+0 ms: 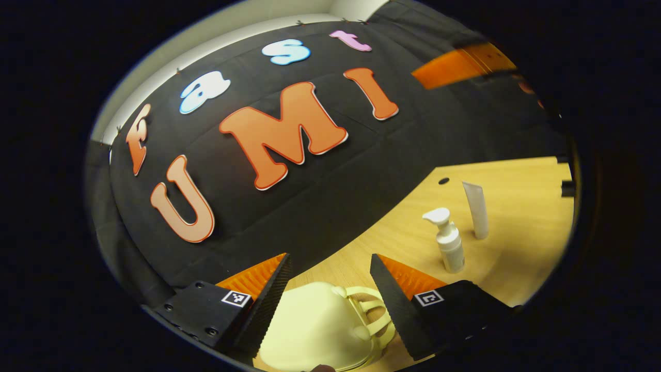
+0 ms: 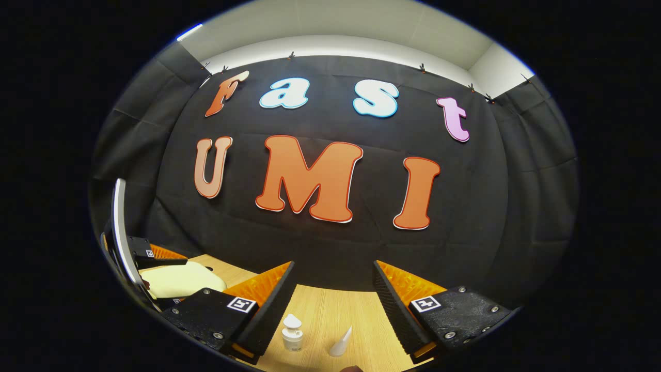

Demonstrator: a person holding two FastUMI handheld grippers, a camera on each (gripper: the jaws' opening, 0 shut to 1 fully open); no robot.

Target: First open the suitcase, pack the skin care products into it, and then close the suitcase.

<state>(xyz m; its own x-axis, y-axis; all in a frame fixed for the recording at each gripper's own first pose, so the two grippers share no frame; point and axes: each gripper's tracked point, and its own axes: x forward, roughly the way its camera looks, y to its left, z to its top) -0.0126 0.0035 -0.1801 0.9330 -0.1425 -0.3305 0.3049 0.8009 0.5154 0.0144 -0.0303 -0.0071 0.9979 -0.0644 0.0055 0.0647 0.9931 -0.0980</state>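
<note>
Early stage. The pale yellow suitcase [image 1: 320, 330] lies closed on the table [image 1: 516, 181], at 6 o'clock between the spread fingers of the left claw [image 1: 330, 294] (untouched). Pump bottle [image 1: 448, 243] and tube [image 1: 477, 209], at 4 o'clock, remain unpacked. The right claw [image 2: 333, 299] is likewise apart, empty.

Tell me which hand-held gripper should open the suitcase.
Left, probably: the left hand-held gripper hangs open right over the closed suitcase. The right hand-held gripper faces the pump bottle and tube.
</note>
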